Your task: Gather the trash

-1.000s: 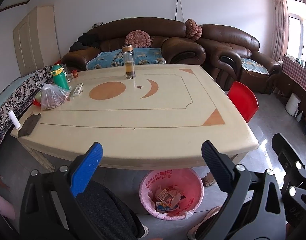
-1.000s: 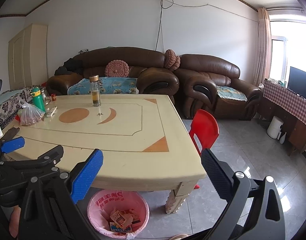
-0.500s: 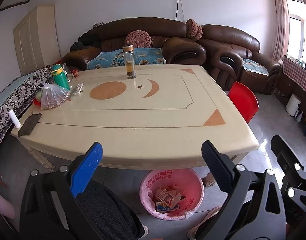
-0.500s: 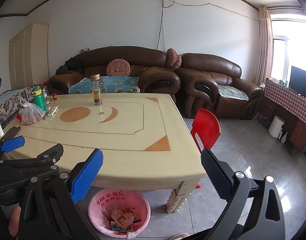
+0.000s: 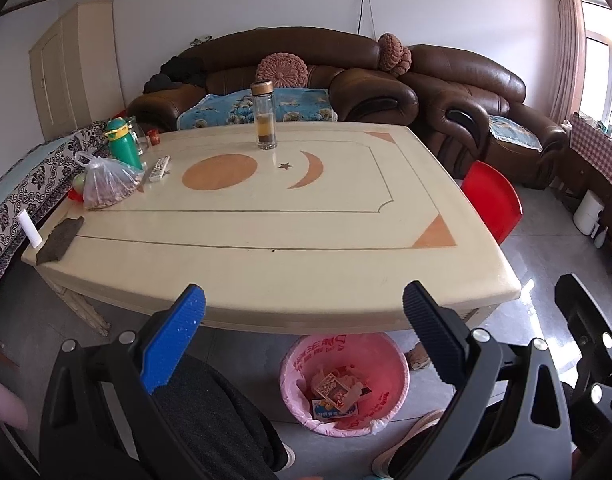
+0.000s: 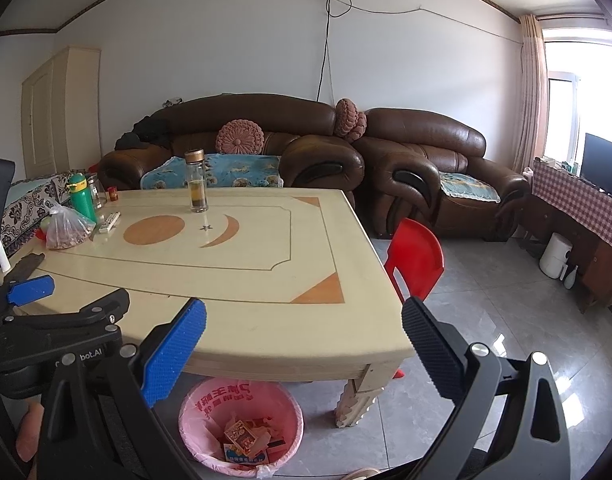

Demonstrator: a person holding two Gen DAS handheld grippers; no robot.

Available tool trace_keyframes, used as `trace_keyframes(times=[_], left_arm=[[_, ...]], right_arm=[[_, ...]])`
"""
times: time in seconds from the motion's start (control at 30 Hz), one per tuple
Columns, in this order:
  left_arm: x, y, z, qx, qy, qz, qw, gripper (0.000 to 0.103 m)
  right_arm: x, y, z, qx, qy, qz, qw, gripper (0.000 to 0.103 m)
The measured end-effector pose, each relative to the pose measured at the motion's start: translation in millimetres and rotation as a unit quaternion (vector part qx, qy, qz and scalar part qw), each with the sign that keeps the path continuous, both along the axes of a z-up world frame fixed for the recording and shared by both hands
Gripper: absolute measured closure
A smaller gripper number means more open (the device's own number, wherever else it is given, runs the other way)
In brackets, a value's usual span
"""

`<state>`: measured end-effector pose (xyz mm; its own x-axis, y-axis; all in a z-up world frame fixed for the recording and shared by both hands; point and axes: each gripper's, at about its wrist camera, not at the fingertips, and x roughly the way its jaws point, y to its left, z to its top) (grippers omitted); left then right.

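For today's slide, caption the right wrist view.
Both grippers open and empty above a pink bin holding trash beneath the table.

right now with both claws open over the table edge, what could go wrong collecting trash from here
1. The glass bottle stands tall and alone mid-table; a reach past it could likely tip it.
2. The tied bag sits tight against the green bottle and remote; grabbing it might drag those along.
3. The bin sits partly under the table edge, so a drop from above may hit the tabletop or floor instead.
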<state>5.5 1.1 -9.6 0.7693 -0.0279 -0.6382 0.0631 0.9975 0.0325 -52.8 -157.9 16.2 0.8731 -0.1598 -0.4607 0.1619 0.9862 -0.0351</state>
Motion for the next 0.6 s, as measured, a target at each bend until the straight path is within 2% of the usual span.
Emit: trace_keyframes(times=[0.37, 0.6], left_arm=[[-5.0, 1.7, 4.5, -0.007, -0.017, -0.005, 0.9998, 0.006], [-2.9, -3.0, 1.6, 0.0, -0.006, -0.016, 0.9999, 0.006]], right_arm=[[-0.1, -6.7, 2.1, 0.006, -0.004, -0.004, 1.0, 0.007], [-0.9, -11.6, 2.4, 0.01, -0.007, -0.008, 1.0, 0.007]])
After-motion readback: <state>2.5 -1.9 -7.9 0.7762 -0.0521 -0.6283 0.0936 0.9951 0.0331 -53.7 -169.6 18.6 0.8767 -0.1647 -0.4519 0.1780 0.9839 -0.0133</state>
